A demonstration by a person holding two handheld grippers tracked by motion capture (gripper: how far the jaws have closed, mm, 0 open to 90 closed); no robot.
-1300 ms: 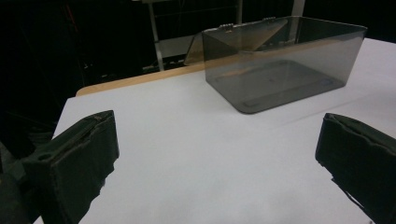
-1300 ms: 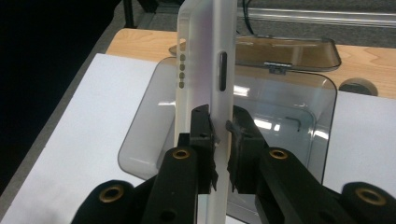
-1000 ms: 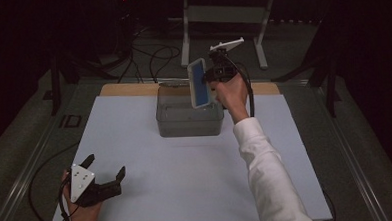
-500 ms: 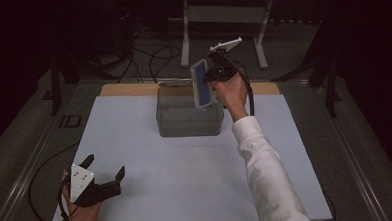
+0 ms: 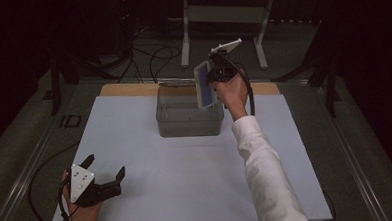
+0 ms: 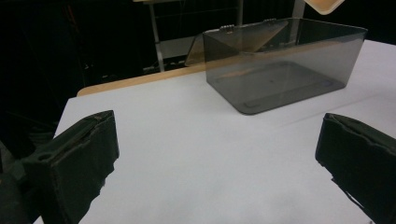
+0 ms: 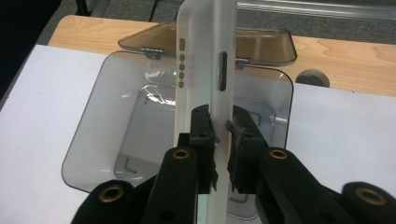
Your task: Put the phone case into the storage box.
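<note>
The phone, a slim white handset with a bluish face, is held on edge above the open grey box, pinched across its thin sides near its lower end by the right gripper, whose jaws are pressed onto it. Nearest the person, the left gripper is rested on the white sheet at the near left corner of the bench, its jaws spread wide with nothing between them, well apart from the box. Farther out, the box is seen at the middle of the sheet's far half, its clear lid folded back onto the wooden strip behind it; something small and thin can be made out on the box floor, too faint to be identified. The phone is carried over the box's right portion, upright and slightly tilted, not yet lowered inside. Several things could be judged to go wrong from here. The grip is taken low on a smooth, narrow edge, so the phone could pivot or slide between the pads if it is lowered quickly. Its lower corner could be caught on the right wall or rim of the box if the descent is not centred. Released while still high, it would drop and strike the hard floor of the box.
</note>
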